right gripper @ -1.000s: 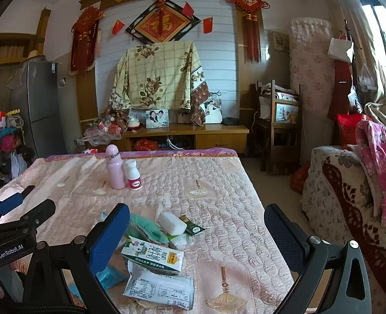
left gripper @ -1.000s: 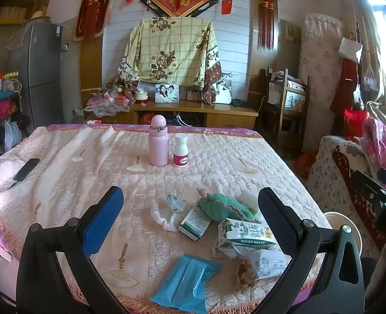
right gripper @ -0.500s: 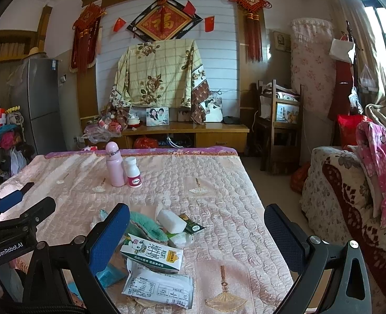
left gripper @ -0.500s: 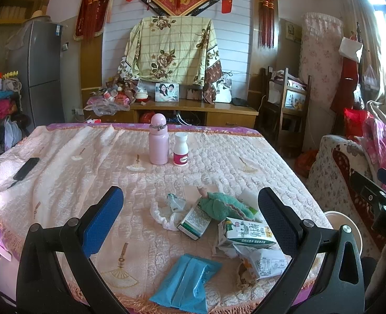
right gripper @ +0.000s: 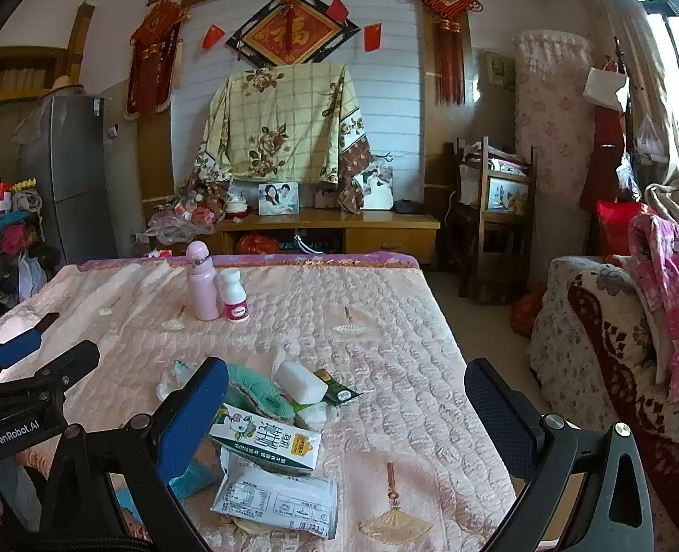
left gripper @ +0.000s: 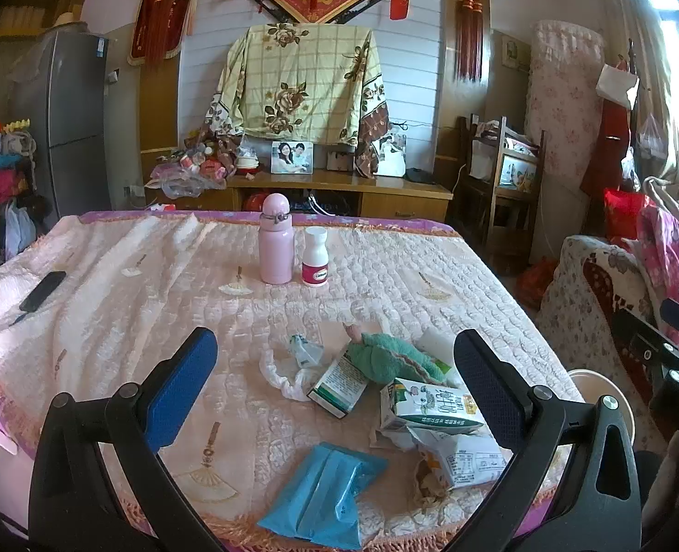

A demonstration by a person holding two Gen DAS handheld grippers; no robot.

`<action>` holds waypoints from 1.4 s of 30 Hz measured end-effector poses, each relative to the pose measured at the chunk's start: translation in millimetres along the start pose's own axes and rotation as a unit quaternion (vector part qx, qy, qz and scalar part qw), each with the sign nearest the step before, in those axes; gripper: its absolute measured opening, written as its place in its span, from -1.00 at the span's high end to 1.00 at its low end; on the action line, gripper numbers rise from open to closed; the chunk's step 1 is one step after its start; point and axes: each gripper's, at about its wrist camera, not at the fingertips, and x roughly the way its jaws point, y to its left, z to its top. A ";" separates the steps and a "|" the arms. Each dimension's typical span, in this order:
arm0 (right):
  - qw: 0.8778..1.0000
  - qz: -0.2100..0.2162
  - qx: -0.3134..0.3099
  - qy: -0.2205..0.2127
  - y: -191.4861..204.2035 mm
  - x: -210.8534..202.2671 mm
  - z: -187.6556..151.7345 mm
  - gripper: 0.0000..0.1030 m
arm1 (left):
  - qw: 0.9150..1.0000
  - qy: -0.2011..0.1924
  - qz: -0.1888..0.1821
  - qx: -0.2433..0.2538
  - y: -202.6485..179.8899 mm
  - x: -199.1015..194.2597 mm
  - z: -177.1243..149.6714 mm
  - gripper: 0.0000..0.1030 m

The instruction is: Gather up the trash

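Note:
A heap of trash lies at the near right of the pink quilted table (left gripper: 123, 285): a green-and-white milk carton (left gripper: 431, 409) (right gripper: 266, 444), a small green box (left gripper: 339, 384), a white printed wrapper (left gripper: 468, 457) (right gripper: 277, 501), a blue plastic packet (left gripper: 323, 492), crumpled white tissue (left gripper: 289, 368) and a teal cloth (left gripper: 385, 359). My left gripper (left gripper: 335, 377) is open and empty, hovering above the heap. My right gripper (right gripper: 346, 405) is open and empty, above the same heap, with a white foam block (right gripper: 300, 382) between its fingers in view.
A pink bottle (left gripper: 276, 241) and a white pill bottle (left gripper: 315, 257) stand mid-table. A black comb (left gripper: 40, 292) lies at the left. A white bin (left gripper: 601, 395) sits beside the table's right edge. A floral sofa (right gripper: 615, 368) stands at the right.
Both views have shifted very slightly; the grippers stay open above the trash. Nothing on the table has moved.

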 end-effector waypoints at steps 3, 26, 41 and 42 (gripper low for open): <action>1.000 -0.002 -0.003 0.003 0.8 1.2 -1.7 -0.98 | 1.000 0.004 -0.001 0.001 1.5 1.6 1.3 -0.99; 1.000 0.002 -0.005 0.012 3.5 7.4 -7.3 -0.98 | 1.000 0.010 -0.005 -0.005 1.5 3.4 2.8 -0.99; 1.000 0.007 -0.002 0.028 10.6 18.5 -11.7 -0.98 | 1.000 0.020 -0.008 -0.015 3.7 9.2 -1.6 -0.99; 1.000 0.008 -0.003 0.029 11.3 19.1 -12.4 -0.98 | 1.000 0.021 -0.008 -0.016 4.1 9.8 -1.5 -0.99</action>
